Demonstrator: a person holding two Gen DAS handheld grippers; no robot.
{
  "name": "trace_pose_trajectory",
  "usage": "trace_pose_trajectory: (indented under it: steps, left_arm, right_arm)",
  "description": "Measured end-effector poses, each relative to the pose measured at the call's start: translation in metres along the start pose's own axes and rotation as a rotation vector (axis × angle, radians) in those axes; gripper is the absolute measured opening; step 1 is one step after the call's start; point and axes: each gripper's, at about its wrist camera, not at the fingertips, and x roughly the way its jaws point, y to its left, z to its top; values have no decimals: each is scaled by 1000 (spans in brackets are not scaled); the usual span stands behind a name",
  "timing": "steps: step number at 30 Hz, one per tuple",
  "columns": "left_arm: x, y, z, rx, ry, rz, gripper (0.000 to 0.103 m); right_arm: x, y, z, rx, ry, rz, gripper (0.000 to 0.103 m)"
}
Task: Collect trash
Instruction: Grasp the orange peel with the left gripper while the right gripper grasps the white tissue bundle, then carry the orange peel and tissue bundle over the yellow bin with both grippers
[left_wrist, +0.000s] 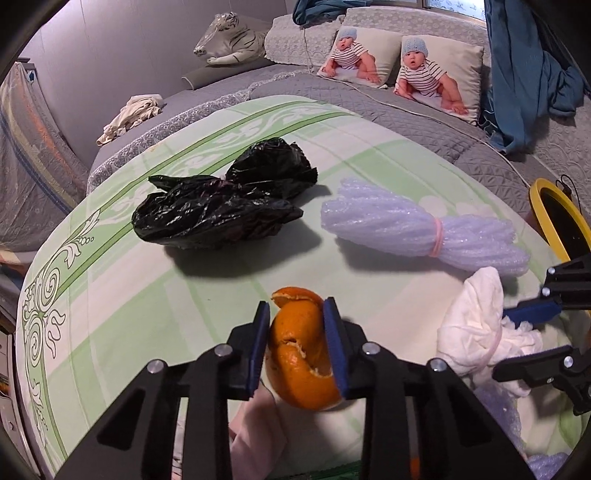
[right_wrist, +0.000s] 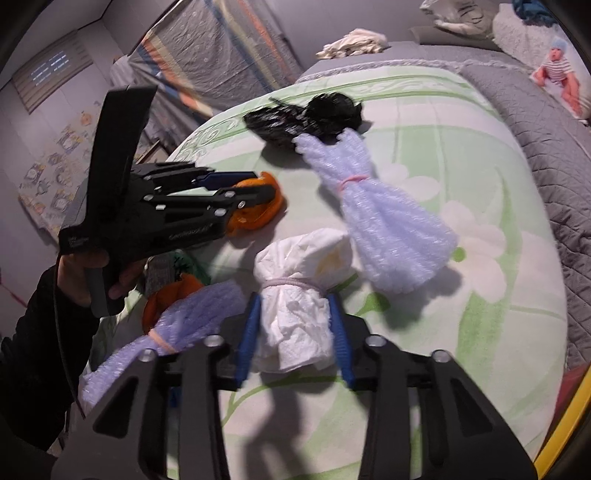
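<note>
At lower centre of the left wrist view, the left gripper clamps the curled orange citrus peel. The right gripper pinches the white banded tissue bundle. Lift both straight up, holding pressure.

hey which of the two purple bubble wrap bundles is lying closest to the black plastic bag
The bubble wrap bundle in the middle of the bedspread: one fanned end reaches the black plastic bag. The other bundle lies down by the right gripper, well away from it.

glossy black plastic bag, crumpled white paper wad
</note>
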Motion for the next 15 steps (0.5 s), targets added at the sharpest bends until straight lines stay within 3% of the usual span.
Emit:
trace_pose_trajectory:
  steps: [3, 15]
  left_arm:
    - [1, 1, -2, -9, 11, 14, 20]
    - [-22, 10, -5, -83, -23, 17, 18]
  right_arm:
    - [1, 1, 0, -3, 0, -8, 29]
    - [-23, 6, -4, 1, -48, -20, 24]
